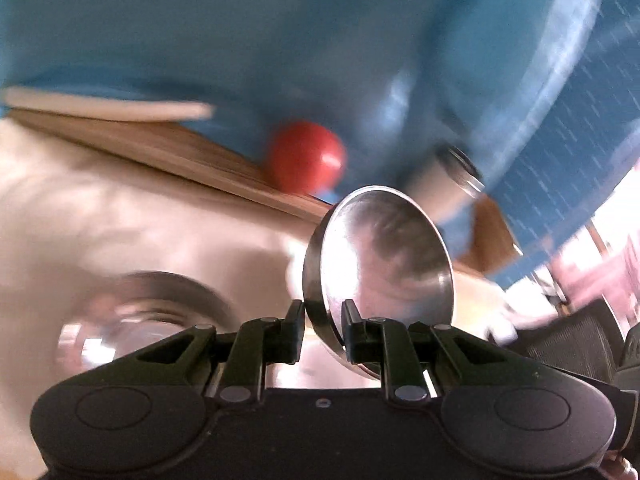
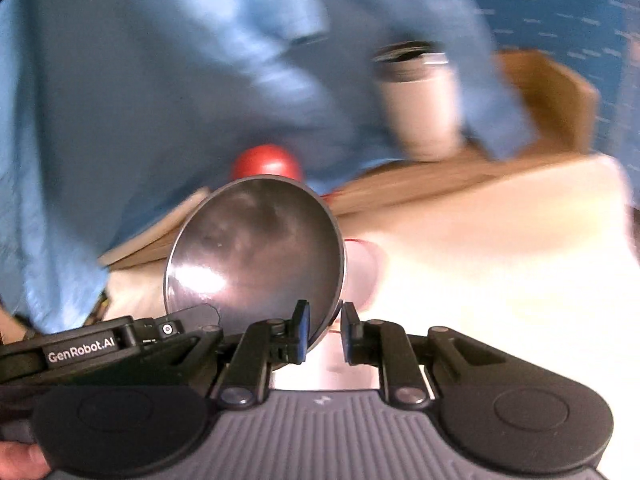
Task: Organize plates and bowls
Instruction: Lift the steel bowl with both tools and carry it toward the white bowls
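Between the left fingers: the left gripper [image 1: 323, 334] is clamped on the rim of a small steel bowl [image 1: 384, 276], one black finger outside the wall, the other inside.
Left bowl, look: round, shallow, polished metal; held on edge with its hollow facing the camera, blurred reflections across the inside.
Between the right fingers: the right gripper [image 2: 325, 334] grips a second steel bowl [image 2: 256, 256] by its lower rim, one finger inside, the other just outside the wall.
Right bowl, look: round, darker mirror finish, a bright glare patch low on the inside; tilted up on edge.
Gripper bodies: matte black plastic, hinged linkages, round caps at either side.
Lower left of the left view: another shiny round metal dish [image 1: 132, 320], badly blurred, on the pale table [image 1: 120, 216].
Beyond the bowls: a smooth red ball-like thing [image 1: 306, 156], a white cylindrical cup with a metal rim [image 2: 420, 100], a wooden board [image 2: 440, 180].
Backdrop: soft blue cloth [image 2: 160, 80], folded and blurred.
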A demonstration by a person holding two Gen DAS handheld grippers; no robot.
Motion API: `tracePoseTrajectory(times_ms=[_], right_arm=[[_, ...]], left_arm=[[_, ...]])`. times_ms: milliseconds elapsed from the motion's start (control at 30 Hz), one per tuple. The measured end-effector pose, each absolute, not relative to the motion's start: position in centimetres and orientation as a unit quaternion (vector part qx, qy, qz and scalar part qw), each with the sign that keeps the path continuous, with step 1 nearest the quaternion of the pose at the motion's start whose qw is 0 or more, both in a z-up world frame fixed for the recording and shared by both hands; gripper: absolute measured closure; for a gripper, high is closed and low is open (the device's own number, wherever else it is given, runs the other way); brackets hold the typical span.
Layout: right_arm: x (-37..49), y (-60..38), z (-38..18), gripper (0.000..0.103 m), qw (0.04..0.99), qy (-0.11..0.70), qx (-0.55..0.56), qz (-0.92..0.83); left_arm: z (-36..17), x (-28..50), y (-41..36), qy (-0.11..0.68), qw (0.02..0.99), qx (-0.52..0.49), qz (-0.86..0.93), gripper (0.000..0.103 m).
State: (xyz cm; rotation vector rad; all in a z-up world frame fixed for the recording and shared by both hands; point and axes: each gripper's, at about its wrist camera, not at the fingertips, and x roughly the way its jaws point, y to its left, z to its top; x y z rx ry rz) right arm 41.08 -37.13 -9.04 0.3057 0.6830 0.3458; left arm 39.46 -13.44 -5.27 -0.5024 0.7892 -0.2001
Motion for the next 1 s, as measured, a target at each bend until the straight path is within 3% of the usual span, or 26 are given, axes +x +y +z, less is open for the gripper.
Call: tracePoseTrajectory(times_ms=[467,1000], right_arm=[[36.2,-47.4,-12.2,0.084,0.905,0.364,0.215,0.044],[36.3,-46.6,-15.4,0.084,0.875,0.426,0.225,0.042]], left_arm=[[-8.0,41.2,-24.4,0.470,0.838,-0.175,-0.216,0.082],[-11.4,42.0,-24.2,0.560,0.790,-0.141,-0.205,0.082]])
